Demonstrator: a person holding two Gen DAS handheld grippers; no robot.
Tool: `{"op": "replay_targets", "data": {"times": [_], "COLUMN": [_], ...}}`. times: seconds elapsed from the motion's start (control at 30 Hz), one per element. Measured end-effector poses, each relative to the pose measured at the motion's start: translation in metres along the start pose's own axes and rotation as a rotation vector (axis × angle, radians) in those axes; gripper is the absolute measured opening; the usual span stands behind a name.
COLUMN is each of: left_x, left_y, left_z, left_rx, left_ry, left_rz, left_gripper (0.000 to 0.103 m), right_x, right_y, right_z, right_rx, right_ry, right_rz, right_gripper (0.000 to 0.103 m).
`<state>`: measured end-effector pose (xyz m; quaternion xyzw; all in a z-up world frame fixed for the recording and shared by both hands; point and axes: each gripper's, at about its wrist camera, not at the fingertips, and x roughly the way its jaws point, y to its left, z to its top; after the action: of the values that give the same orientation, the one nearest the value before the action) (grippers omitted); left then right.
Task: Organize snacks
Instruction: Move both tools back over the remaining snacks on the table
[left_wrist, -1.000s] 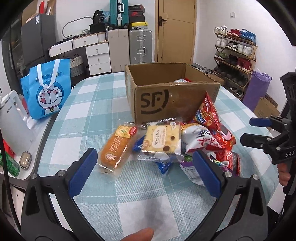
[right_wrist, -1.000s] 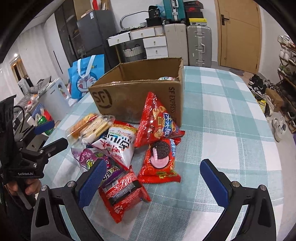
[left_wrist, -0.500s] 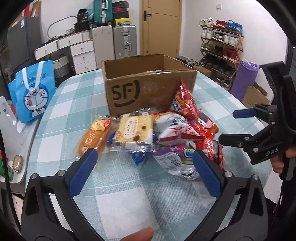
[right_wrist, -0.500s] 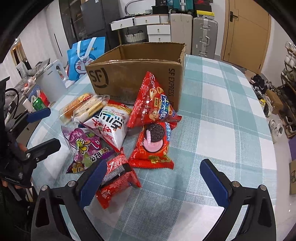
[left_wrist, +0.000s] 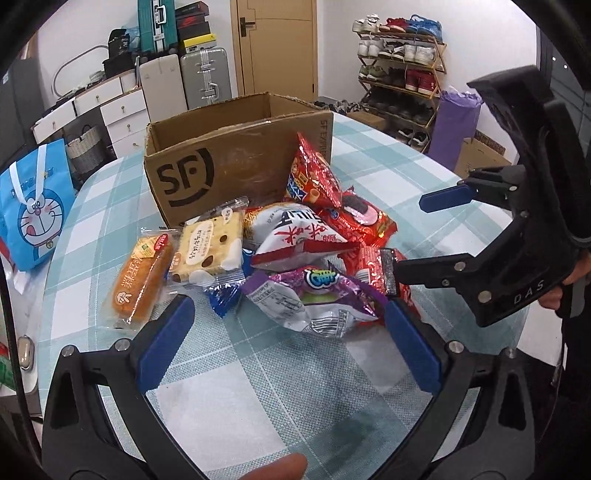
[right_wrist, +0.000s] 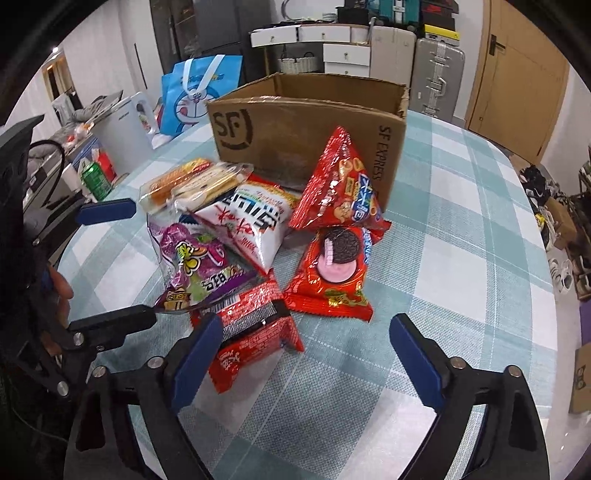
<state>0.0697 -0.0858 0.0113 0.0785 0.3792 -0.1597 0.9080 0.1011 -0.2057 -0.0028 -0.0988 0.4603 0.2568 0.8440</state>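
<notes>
Several snack packs lie piled before an open SF cardboard box (left_wrist: 236, 166) (right_wrist: 303, 133). A purple candy bag (left_wrist: 314, 295) (right_wrist: 195, 266) lies nearest, between my left gripper's (left_wrist: 284, 343) open jaws. Beside it are a small red pack (right_wrist: 255, 332), a red Oreo pack (right_wrist: 332, 273), a white-red bag (left_wrist: 295, 236), a red triangular bag (right_wrist: 343, 188), a cheese cake pack (left_wrist: 210, 247) and an orange cake pack (left_wrist: 140, 280). My right gripper (right_wrist: 306, 358) is open and empty, its left finger by the small red pack.
A blue Doraemon bag (left_wrist: 29, 210) stands at the left edge of the checked table (left_wrist: 258, 387). A green can (right_wrist: 96, 181) and a white appliance (right_wrist: 125, 125) stand left of the table. Drawers, suitcases and a shoe rack (left_wrist: 399, 66) line the room behind.
Both grippers have moved in closer to the snack pile. The left one swung right, so the purple bag now lies between its fingers. Both stay open.
</notes>
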Motion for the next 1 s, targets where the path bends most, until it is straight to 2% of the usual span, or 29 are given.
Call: {"op": "replay_targets", "data": {"times": [0.13,0.23,0.3,0.37,0.5,0.67,0.87,1.0], "left_x": [0.009,0.012,0.015,0.018,0.022,0.026,0.032,0.036], "left_y": [-0.001,0.001,0.002,0.005,0.011,0.012,0.015,0.018], "left_z": [-0.002,-0.004,-0.004,-0.005,-0.004,-0.006,-0.008,-0.009], "left_rx": [0.006,0.010,0.010,0.013,-0.004,0.004,-0.017,-0.051], "left_ry": [0.024,0.028,0.033,0.043,0.061,0.071,0.078,0.075], "left_rz": [0.042,0.038,0.043,0.044,0.004,-0.009,-0.033,-0.054], "left_gripper": [0.103,0.103,0.102,0.101,0.095,0.084,0.081,0.081], "right_x": [0.002,0.003,0.005,0.008,0.012,0.016,0.025,0.032], "right_y": [0.006,0.015,0.021,0.022,0.025,0.031,0.035,0.040], "right_z": [-0.004,-0.007,-0.008,-0.007,-0.009,-0.010,-0.011,-0.010], "right_rx": [-0.040,-0.084,-0.106,-0.108,-0.126,-0.147,-0.157,-0.167], "right_ry": [0.012,0.019,0.020,0.026,0.034,0.039,0.054,0.059], "right_rz": [0.019,0.040,0.049,0.051,0.072,0.081,0.087,0.087], "right_gripper": [0.087,0.087,0.082,0.082,0.082,0.082,0.082,0.078]}}
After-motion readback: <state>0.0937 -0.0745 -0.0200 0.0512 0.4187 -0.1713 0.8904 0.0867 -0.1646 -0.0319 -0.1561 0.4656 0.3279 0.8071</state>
